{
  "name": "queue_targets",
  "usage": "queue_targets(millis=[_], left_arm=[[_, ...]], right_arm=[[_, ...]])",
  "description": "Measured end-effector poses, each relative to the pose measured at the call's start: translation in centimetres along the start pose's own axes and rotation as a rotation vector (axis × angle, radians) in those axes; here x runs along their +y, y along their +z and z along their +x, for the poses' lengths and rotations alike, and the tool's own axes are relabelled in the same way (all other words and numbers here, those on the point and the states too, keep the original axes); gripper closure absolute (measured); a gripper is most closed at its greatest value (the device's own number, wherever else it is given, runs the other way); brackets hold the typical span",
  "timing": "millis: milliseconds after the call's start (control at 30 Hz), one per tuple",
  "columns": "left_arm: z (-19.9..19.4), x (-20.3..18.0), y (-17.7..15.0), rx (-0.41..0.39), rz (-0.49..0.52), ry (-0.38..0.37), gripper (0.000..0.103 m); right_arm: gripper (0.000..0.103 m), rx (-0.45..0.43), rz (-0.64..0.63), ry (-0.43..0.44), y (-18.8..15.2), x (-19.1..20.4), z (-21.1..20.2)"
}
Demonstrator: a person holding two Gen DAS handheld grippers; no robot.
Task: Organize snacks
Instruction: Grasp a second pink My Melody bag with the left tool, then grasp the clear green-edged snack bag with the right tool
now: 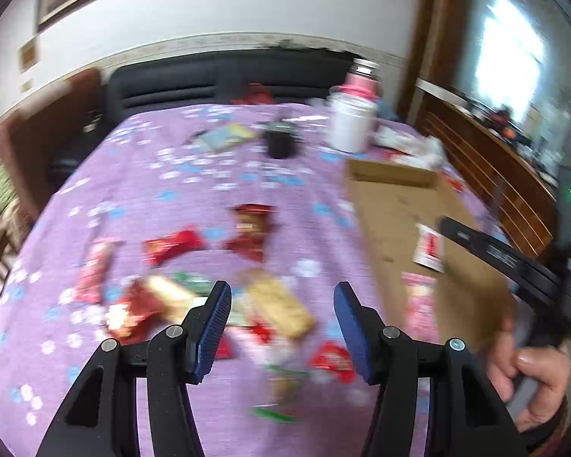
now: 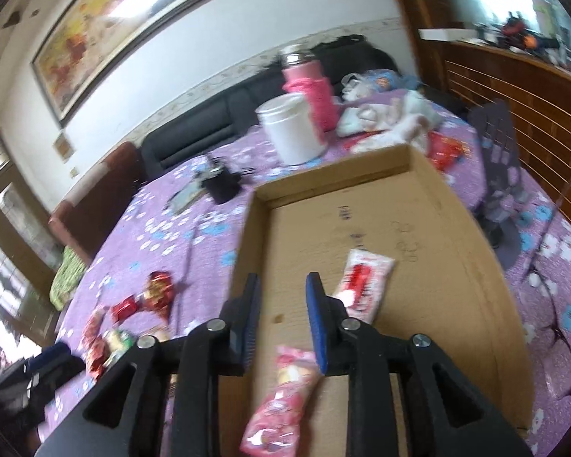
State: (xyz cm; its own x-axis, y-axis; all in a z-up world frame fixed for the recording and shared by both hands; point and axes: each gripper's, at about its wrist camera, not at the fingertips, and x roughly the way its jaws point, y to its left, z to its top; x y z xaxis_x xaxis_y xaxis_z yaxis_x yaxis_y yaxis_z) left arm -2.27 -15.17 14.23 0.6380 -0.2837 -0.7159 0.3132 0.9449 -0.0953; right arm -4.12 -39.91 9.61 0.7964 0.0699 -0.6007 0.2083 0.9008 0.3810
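Note:
Several snack packets (image 1: 171,245) in red, tan and green wrappers lie scattered on the purple flowered tablecloth (image 1: 209,190). My left gripper (image 1: 281,304) is open and empty just above a tan biscuit packet (image 1: 281,306). A shallow cardboard tray (image 2: 365,175) stands to the right; it also shows in the left wrist view (image 1: 392,209). In it lie a white and red packet (image 2: 365,278) and a pink packet (image 2: 281,400). My right gripper (image 2: 281,297) is open and empty over the tray, above the pink packet.
A white jar (image 2: 291,129) and a pink bottle (image 2: 312,91) stand behind the tray. A small black object (image 2: 222,184) and a flat card (image 1: 226,135) lie mid-table. Crumpled bags (image 2: 384,120) sit far right. A dark sofa (image 2: 217,122) and a wooden partition (image 2: 521,91) border the table.

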Motion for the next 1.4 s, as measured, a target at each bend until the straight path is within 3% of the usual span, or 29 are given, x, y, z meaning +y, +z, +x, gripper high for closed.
queue_targets(millis=[167, 300, 467, 667, 933, 1100, 1167, 1233, 1400], left_arm=[[0.4, 6.3, 0.1, 0.016, -0.124, 0.072, 0.043], [1.0, 10.4, 0.1, 0.036, -0.182, 0.126, 0.043], [2.1, 14.9, 0.2, 0.066, -0.244, 0.195, 0.043], [4.9, 17.8, 0.8, 0.132, -0.246, 0.231, 0.043], [9.3, 18.5, 1.0, 0.215, -0.213, 0.289, 0.043], [10.7, 18.7, 0.3, 0.205, -0.221, 0.304, 0.043], [10.5, 18.7, 0.2, 0.179, -0.22, 0.306, 0.054], [10.2, 18.8, 0.1, 0.165, -0.225, 0.308, 0.071], [10.0, 19.2, -0.1, 0.145, -0.236, 0.31, 0.075]], right_arm=[[0.075, 0.043, -0.157, 0.138, -1.3, 4.1, 0.0], [0.074, 0.186, -0.3, 0.338, -3.5, 8.2, 0.7], [0.073, 0.353, -0.423, 0.497, -6.4, 11.5, 1.5], [0.048, 0.383, -0.56, 0.466, -8.9, 13.7, 1.8], [0.046, 0.42, -0.593, 0.429, -9.8, 13.7, 2.2], [0.046, 0.413, -0.654, 0.374, -10.7, 14.0, 2.7], [0.046, 0.417, -0.662, 0.376, -11.0, 14.1, 2.8], [0.046, 0.407, -0.679, 0.352, -11.1, 14.2, 3.1], [0.046, 0.408, -0.712, 0.306, -11.8, 14.2, 4.1]])
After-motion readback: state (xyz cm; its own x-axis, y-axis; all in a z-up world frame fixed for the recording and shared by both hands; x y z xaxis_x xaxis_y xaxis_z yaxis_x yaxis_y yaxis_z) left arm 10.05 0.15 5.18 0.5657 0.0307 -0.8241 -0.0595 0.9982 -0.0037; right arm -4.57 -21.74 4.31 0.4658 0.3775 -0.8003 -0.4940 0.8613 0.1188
